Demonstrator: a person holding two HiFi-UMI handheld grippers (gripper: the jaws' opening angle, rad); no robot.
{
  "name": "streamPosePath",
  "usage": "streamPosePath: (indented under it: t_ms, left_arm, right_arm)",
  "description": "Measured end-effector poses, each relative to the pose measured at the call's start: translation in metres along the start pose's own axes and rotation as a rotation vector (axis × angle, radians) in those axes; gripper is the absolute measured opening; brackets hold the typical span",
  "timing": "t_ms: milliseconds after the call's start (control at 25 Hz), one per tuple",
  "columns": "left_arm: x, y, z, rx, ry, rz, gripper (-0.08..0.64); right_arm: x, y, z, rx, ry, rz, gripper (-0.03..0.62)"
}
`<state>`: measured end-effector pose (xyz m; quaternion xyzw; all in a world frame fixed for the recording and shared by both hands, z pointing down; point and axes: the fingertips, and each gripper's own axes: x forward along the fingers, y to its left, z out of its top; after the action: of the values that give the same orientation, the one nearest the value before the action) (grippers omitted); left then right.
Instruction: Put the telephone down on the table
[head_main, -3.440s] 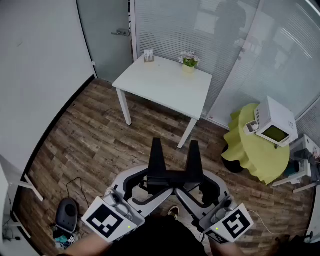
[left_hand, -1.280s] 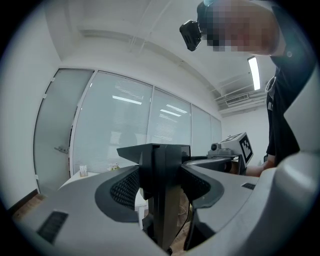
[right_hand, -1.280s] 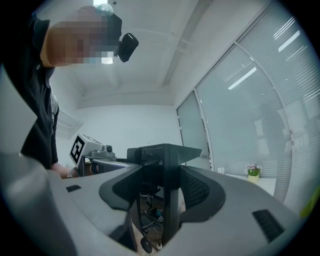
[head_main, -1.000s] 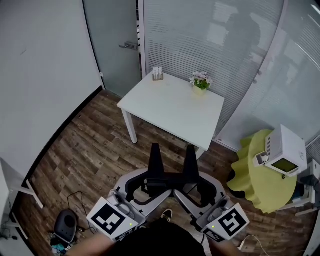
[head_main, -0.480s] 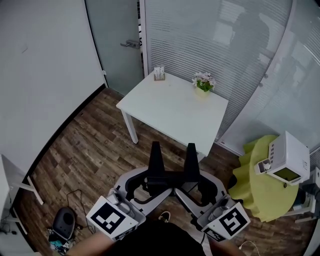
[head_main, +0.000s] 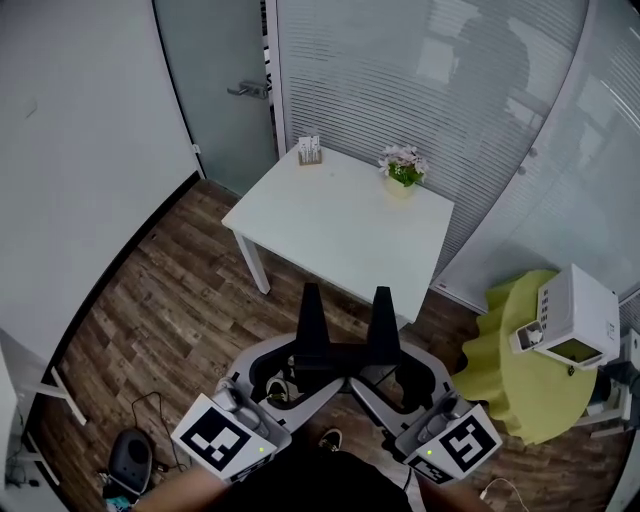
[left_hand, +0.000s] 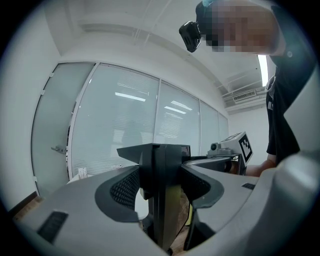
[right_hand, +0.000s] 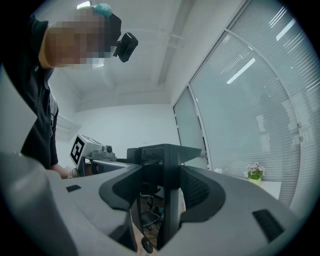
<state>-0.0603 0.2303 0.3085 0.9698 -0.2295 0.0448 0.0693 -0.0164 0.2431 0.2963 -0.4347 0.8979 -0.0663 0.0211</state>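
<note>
Both grippers are held close to my body, side by side, jaws pointing forward over the wooden floor. The left gripper (head_main: 311, 292) (left_hand: 161, 150) has its black jaws pressed together with nothing between them. So does the right gripper (head_main: 381, 292) (right_hand: 165, 149). The white table (head_main: 340, 225) stands ahead, a good way beyond the jaws. A white boxy device with a greenish screen (head_main: 572, 315), possibly the telephone, sits on a small round table under a yellow-green cloth (head_main: 520, 385) at the right. Neither gripper touches it.
On the white table's far edge stand a small potted plant (head_main: 403, 167) and a little holder (head_main: 309, 150). Glass partitions with blinds and a door (head_main: 215, 90) close the back. A dark object with cables (head_main: 130, 458) lies on the floor at lower left.
The view has shifted: the white table sits nearer and more central, and the yellow-green table has slid further right. Both grippers keep the same shut pose in front of me.
</note>
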Motion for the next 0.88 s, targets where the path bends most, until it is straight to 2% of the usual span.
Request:
streamPosePath:
  t_ms: [880]
  left_arm:
    - [0.054, 0.163, 0.03, 0.014, 0.01, -0.21, 0.262]
  right_arm:
    - [0.145, -0.079, 0.018, -0.006, -0.012, -0.209, 0.252]
